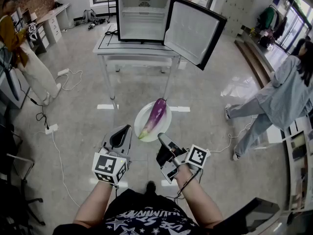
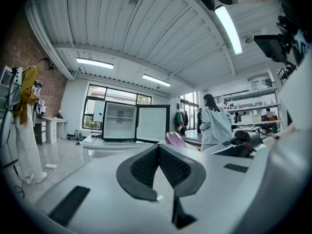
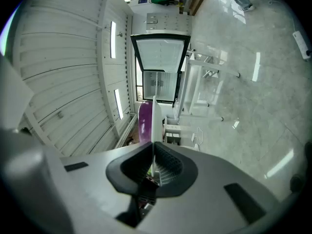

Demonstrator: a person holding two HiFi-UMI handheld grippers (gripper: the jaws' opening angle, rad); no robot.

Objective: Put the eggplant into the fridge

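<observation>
A purple eggplant [image 1: 156, 114] lies on a white plate [image 1: 165, 126], held in the air above the floor. My right gripper [image 1: 162, 138] is shut on the plate's near rim. In the right gripper view the plate [image 3: 154, 123] stands edge-on between the jaws of my right gripper [image 3: 153, 149], with the eggplant [image 3: 145, 122] to its left. My left gripper [image 1: 126, 130] hangs just left of the plate, shut with nothing in it. In its own view, my left gripper [image 2: 158, 148] has its pads meeting, and the eggplant [image 2: 174, 139] shows beyond. The fridge [image 1: 143, 14] stands ahead with its door [image 1: 193, 31] swung open to the right, its inside bare.
The fridge sits on a white table [image 1: 122, 50] with thin legs. One person [image 1: 22, 53] stands at the far left, another [image 1: 286, 99] walks at the right. Cables and a power strip [image 1: 51, 129] lie on the floor at the left.
</observation>
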